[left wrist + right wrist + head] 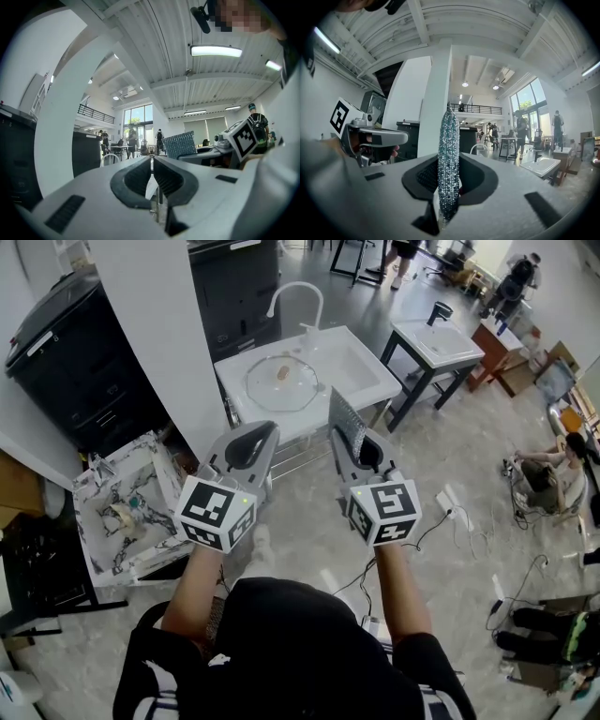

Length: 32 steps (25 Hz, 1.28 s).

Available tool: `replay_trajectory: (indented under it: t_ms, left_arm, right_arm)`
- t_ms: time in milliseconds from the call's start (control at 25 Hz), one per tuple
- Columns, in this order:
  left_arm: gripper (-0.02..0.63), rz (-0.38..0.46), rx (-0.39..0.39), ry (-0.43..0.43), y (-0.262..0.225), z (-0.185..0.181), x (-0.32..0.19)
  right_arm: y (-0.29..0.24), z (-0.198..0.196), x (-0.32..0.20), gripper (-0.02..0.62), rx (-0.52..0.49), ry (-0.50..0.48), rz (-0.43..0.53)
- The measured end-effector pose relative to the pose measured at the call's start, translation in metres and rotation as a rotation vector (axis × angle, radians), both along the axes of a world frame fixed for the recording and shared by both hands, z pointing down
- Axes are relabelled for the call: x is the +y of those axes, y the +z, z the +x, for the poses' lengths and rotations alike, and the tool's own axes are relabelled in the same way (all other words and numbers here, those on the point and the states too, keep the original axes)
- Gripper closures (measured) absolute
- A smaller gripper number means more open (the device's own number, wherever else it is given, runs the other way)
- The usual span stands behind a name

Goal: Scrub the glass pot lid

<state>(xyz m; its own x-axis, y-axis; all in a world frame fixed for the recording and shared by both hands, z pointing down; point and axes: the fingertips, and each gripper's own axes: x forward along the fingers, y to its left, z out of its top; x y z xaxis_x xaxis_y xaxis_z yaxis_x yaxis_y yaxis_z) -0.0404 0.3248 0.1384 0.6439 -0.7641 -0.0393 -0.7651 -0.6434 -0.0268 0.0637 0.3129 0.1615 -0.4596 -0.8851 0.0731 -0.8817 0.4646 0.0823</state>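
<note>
Scrubbing has not yet begun, judging by how things lie. The round glass pot lid (pixel 281 381) with its pale knob lies flat on the top of the white sink unit (pixel 370 381), just in front of its curved white tap (pixel 296 294). Both tools are held level well short of that sink and touch nothing on it. The right gripper (pixel 361 448) has its jaws clamped on a silvery metal-mesh scrubbing pad (pixel 448 154), which stands on edge between the pads and sticks out past the tips toward the sink. The left gripper (pixel 151 161) has its jaws pressed together with nothing between them. The whole job looks to be left: reaching the sink, steadying the lid and rubbing the pad over it. Whether the lid is wet, soapy or dirty cannot be told. It is small and distant in the head view, and neither gripper view shows it.
</note>
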Motion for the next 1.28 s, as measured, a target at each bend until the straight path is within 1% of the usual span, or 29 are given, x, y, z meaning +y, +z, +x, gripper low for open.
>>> replay_trajectory:
  t_ms: [320,720,1280]
  left_arm:
    - [0.591,-0.006,0.008,-0.004,0.003,-0.013,-0.051]
    - [0.591,-0.034,0.018,-0.005,0.013,-0.035,-0.147]
    - [0.591,-0.067,0.016,0.043,0.016,-0.059,-0.274]
  right_arm:
    - [0.004,-0.012,-0.05,0.528,0.011,-0.001,-0.008]
    - [0.016,-0.031,-0.144,0.528,0.019,0.001,-0.035]
    - [0.022,-0.052,-0.266,0.528,0.011,0.047,-0.077]
